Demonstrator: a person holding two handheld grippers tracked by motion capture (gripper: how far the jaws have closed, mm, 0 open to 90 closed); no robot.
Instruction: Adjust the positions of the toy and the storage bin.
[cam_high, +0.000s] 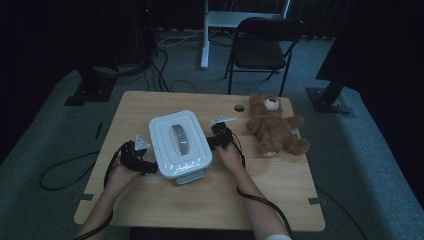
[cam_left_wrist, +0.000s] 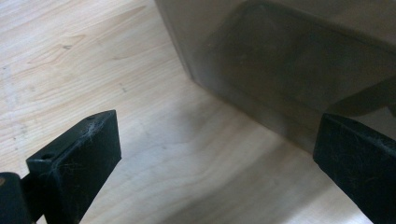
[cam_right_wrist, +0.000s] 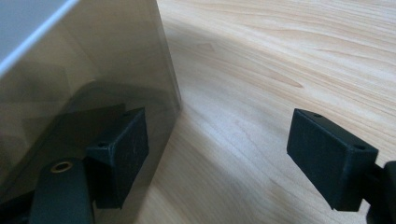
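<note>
While both pairs of black jaws stand wide apart, neither clamps anything: the left gripper (cam_left_wrist: 217, 161) has bare wood between its pads, with the smoky wall of the container just ahead and one pad close against it on that view's right; the right gripper (cam_right_wrist: 217, 156) has one pad lying right at the same kind of tinted wall on that view's left, whether touching or a hair off I cannot tell, and the other pad over open tabletop.

From the high view, the left gripper (cam_high: 134, 155) and the right gripper (cam_high: 220, 136) flank the rectangular container with its white plastic lid and grey handle (cam_high: 180, 143), one at each long side, low on the light wooden table (cam_high: 200, 200). The container sits near the table's middle, slightly turned, with a grey latch or tab poking out at its near edge.

As a judgement, the work looks to be at its start: both hands are placed to take hold of the box from either side, but no grip is made, the lid is on, and any lifting, moving or opening is yet to come.

A brown plush teddy bear (cam_high: 274, 127) lies well apart to the right, untouched.

Hard to make out: what the container holds, since the lid covers it from above and its walls are dark and blurred up close. The room beyond the table is dim; a folding chair (cam_high: 262, 47) stands behind.
</note>
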